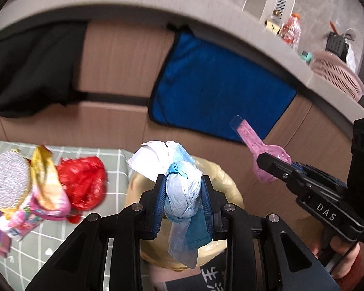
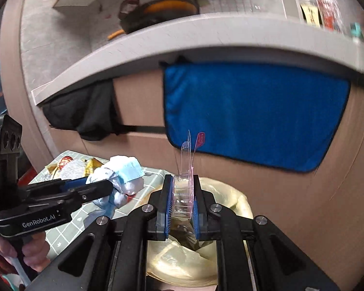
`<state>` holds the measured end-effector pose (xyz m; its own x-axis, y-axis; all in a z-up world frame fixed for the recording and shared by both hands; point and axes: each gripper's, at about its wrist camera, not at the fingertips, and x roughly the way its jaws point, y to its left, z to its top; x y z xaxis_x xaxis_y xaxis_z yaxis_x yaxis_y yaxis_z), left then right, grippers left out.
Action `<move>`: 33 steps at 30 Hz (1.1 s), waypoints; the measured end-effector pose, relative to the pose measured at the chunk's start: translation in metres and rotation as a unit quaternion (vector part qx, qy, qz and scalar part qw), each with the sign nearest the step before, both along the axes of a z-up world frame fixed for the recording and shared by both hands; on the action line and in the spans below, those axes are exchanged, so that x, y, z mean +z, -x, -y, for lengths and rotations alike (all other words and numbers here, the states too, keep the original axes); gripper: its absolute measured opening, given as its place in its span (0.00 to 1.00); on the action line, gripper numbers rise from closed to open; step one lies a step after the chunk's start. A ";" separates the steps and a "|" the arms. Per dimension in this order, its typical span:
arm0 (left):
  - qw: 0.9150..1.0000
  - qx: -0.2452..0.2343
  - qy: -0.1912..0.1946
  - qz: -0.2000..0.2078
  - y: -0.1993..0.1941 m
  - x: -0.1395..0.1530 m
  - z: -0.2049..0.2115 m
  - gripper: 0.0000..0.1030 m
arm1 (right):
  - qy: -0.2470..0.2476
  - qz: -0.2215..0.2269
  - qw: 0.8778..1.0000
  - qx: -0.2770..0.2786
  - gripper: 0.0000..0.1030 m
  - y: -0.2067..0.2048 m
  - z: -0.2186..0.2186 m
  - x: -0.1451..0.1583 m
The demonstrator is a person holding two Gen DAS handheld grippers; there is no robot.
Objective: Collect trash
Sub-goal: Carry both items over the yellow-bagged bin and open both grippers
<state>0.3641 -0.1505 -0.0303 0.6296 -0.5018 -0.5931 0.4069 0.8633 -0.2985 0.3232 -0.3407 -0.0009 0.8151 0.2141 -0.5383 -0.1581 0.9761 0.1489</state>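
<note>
My left gripper (image 1: 183,179) is shut on a crumpled wad of white and pale blue tissue (image 1: 179,194), which hangs over a bin lined with a yellowish bag (image 1: 230,186). To the right, my right gripper (image 1: 267,167) is shut on a clear pink plastic blister pack (image 1: 248,133). In the right wrist view the right gripper (image 2: 183,179) pinches that blister pack (image 2: 182,195) edge-on above the yellowish bag's (image 2: 230,198) open mouth. The left gripper (image 2: 109,185) comes in from the left with the tissue wad (image 2: 128,172).
Left of the bin a table with a green checked cloth (image 1: 104,152) holds a red wrapper (image 1: 85,181), a gold and pink snack bag (image 1: 48,186) and a silver disc (image 1: 8,177). A blue towel (image 1: 218,89) and a black cloth (image 1: 31,72) hang on the cabinet front behind.
</note>
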 end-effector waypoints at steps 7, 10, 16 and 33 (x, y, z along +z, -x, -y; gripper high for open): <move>0.999 -0.022 -0.007 -0.041 -0.021 -0.035 0.019 0.28 | -0.006 -0.034 0.999 -0.009 0.13 -0.014 0.010 -0.036; 0.998 -0.029 -0.004 -0.055 -0.033 -0.043 0.021 0.29 | -0.010 -0.043 0.999 -0.011 0.13 -0.019 0.012 -0.042; 0.995 -0.043 0.031 -0.085 -0.054 -0.052 0.019 0.36 | -0.008 -0.057 0.998 -0.018 0.13 -0.029 0.012 -0.053; 0.993 0.110 0.007 0.031 0.004 0.009 -0.070 0.49 | -0.033 -0.058 0.998 -0.008 0.38 -0.016 -0.008 -0.040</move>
